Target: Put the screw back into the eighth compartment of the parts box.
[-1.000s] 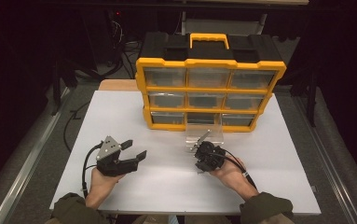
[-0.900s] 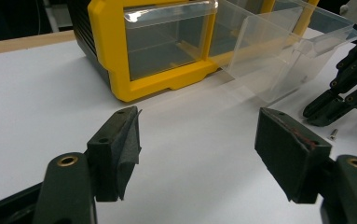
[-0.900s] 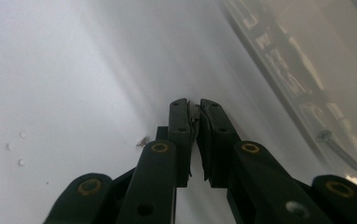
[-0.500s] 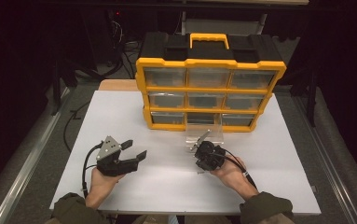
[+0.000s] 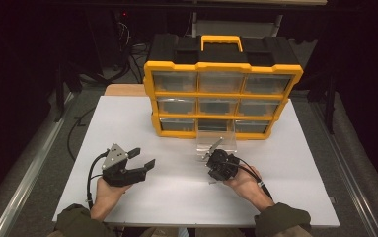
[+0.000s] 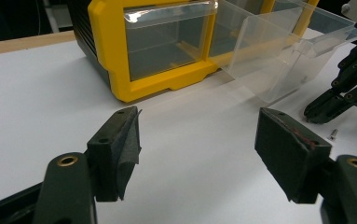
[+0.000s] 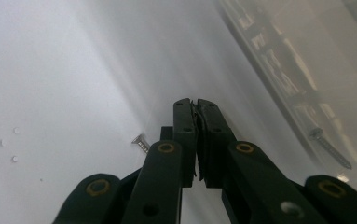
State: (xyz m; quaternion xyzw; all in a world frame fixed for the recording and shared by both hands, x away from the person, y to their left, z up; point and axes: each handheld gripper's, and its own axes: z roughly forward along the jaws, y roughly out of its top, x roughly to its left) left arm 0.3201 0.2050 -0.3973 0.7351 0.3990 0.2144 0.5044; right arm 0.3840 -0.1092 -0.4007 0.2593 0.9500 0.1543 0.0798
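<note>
My right gripper (image 5: 214, 177) points down at the white table (image 5: 127, 118), its jaws shut pad to pad with nothing seen between them (image 7: 195, 105). A small screw (image 7: 141, 143) lies on the table just beside its tip; the same screw (image 6: 333, 134) shows near that tip in the left gripper view. A clear plastic drawer (image 5: 217, 140) stands pulled out on the table right behind that gripper. My left gripper (image 5: 143, 157) hovers at the left, open and empty (image 6: 197, 126), and faces the drawer (image 6: 278, 60).
A yellow and black organizer (image 5: 221, 98) with three rows of clear drawers stands at the table's far side. Another screw (image 7: 330, 148) shows through the clear plastic at the right. Cables trail from both grippers toward the front edge.
</note>
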